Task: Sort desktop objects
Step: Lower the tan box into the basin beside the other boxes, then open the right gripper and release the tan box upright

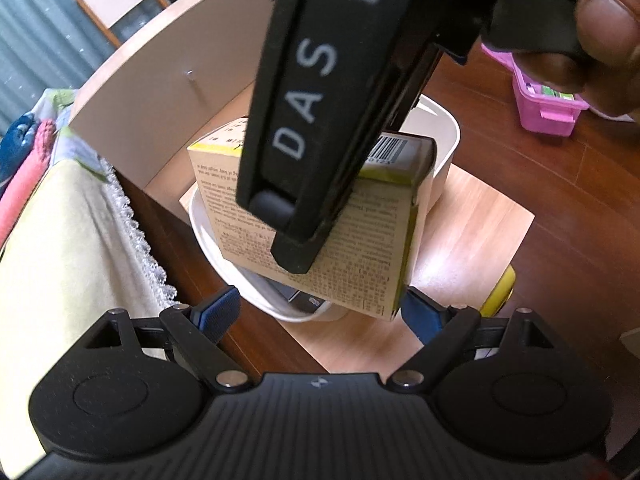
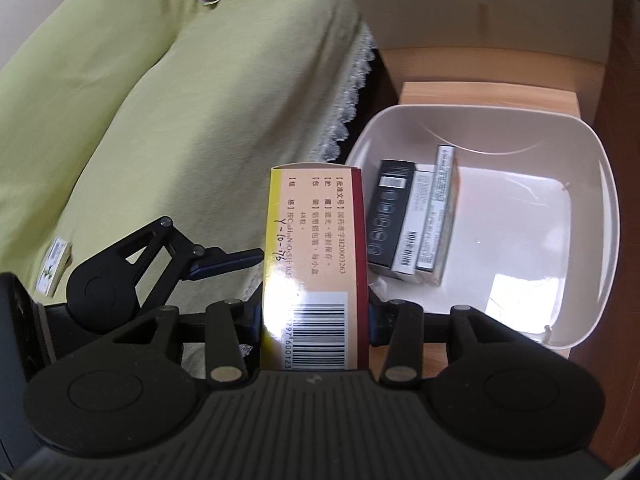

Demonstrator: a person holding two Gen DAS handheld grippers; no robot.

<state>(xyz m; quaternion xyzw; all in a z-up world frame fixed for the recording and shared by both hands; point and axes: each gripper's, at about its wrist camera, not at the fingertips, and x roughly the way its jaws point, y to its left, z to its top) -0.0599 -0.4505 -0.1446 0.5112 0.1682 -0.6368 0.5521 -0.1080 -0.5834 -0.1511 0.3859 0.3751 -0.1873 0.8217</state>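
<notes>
left wrist: left gripper [image 1: 316, 312] wide, empty, below box [image 1: 320, 224] hanging over tub [image 1: 444, 140] | right wrist: right gripper [image 2: 314, 316] clamped on box [image 2: 316, 240], held beside tub [image 2: 600, 216], likely for dropping in near packs [image 2: 416, 220]

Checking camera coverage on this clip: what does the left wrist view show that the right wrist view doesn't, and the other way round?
Only the left wrist view shows the pink lidded box on the dark wood floor, a yellow object beside the bin, and the left gripper open and empty. Only the right wrist view shows inside the bin: a black pack and two lighter packs standing together. Both show the white bin, the green cover, and the medicine box clamped in the right gripper.
</notes>
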